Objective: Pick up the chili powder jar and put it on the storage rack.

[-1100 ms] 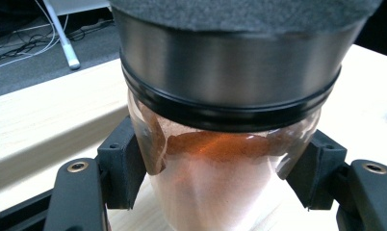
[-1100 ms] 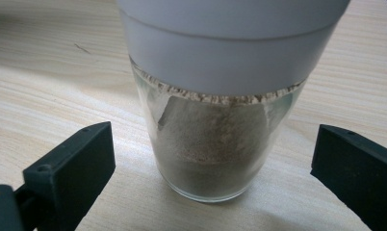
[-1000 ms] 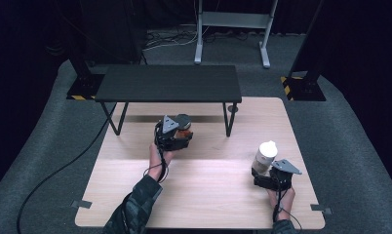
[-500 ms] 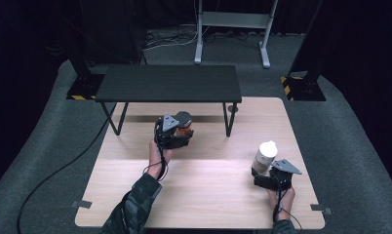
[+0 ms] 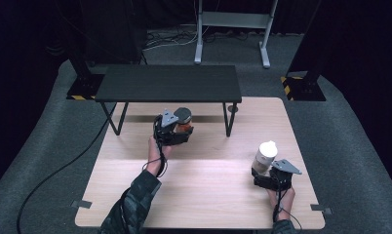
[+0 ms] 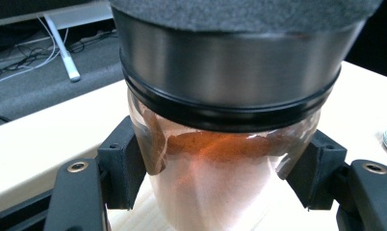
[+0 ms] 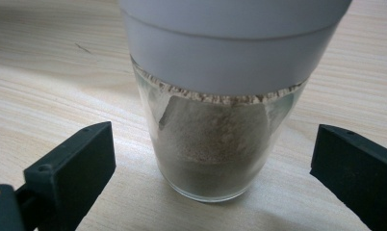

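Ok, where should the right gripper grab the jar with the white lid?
Close on the white-lidded jar's glass body below the lid, coming level from the side. It stands upright between the right gripper's open jaws; the straight glass wall suits flat pads better than the wider lid.

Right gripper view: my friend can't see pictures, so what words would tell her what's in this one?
A glass jar with a white lid, partly full of pale brown powder, stands on a light wooden table. The right gripper is open, its two black jaws either side of the jar without touching it.
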Motion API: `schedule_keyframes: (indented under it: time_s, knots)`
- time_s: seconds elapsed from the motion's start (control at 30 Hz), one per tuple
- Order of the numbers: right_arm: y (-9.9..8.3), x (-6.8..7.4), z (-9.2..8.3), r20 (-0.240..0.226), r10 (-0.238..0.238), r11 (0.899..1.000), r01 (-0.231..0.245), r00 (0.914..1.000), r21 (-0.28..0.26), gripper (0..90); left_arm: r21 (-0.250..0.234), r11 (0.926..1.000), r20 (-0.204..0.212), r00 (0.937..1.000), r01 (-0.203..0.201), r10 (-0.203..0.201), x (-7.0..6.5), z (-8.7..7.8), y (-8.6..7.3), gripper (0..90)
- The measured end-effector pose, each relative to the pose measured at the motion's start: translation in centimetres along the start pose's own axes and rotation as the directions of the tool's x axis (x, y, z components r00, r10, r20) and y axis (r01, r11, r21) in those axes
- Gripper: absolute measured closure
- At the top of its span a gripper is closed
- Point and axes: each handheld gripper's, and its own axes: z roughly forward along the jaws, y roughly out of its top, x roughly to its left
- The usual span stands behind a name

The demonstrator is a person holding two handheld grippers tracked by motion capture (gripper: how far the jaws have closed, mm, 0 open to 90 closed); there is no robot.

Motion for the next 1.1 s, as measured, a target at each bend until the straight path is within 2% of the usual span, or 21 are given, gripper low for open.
schedule_keyframes:
  time_s: [1.1]
  knots:
    - [0.1, 0.0, 0.0, 0.001, -0.003, 1.000, 0.003, 1.0000, 0.003, 0.5, -0.022, 0.9991, 0.004, 0.9993, -0.037, 0.037, 0.5, -0.9, 2.7, 31.5]
